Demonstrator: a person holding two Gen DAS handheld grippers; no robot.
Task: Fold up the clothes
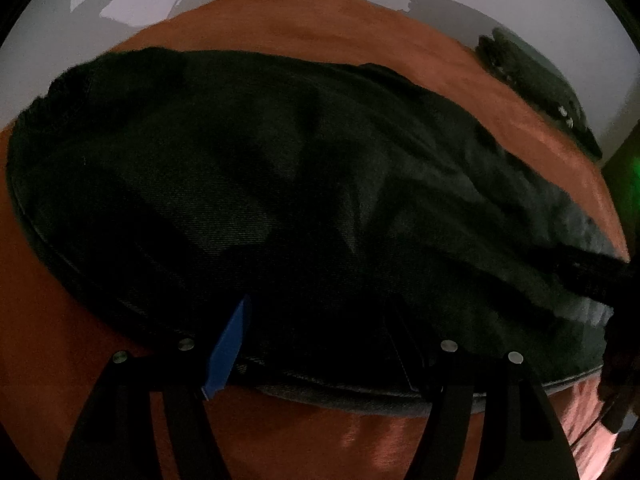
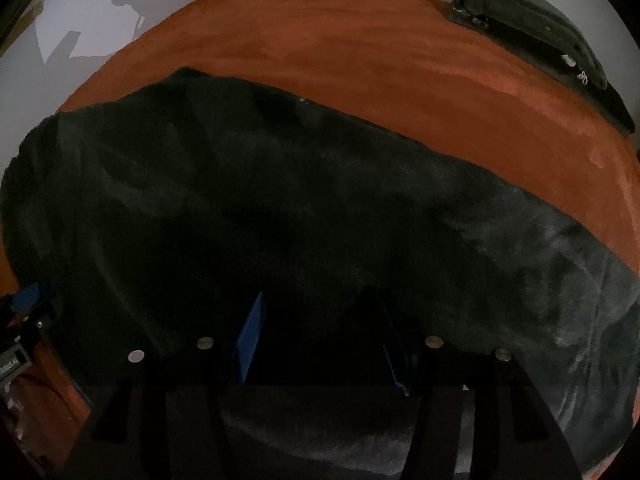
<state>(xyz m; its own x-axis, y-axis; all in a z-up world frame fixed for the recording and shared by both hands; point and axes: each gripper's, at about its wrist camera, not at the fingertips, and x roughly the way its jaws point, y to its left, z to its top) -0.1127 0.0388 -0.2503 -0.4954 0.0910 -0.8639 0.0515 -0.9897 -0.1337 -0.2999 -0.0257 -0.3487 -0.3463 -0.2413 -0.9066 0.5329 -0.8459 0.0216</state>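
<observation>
A dark denim garment (image 1: 280, 184) lies spread over an orange blanket (image 1: 320, 28). My left gripper (image 1: 320, 332) is open, its blue-padded fingers (image 1: 228, 348) wide apart over the garment's near hem. In the right wrist view the same dark garment (image 2: 320, 208) fills the middle. My right gripper (image 2: 324, 340) is open, its blue-padded fingers (image 2: 252, 340) low over the cloth. The other gripper shows at the right edge of the left wrist view (image 1: 592, 272) and at the left edge of the right wrist view (image 2: 24, 320).
A folded dark green garment (image 2: 536, 36) lies at the far right of the blanket, also in the left wrist view (image 1: 532, 76). A white wall (image 1: 120, 0) with shadows stands behind. A green light (image 1: 634, 184) glows at right.
</observation>
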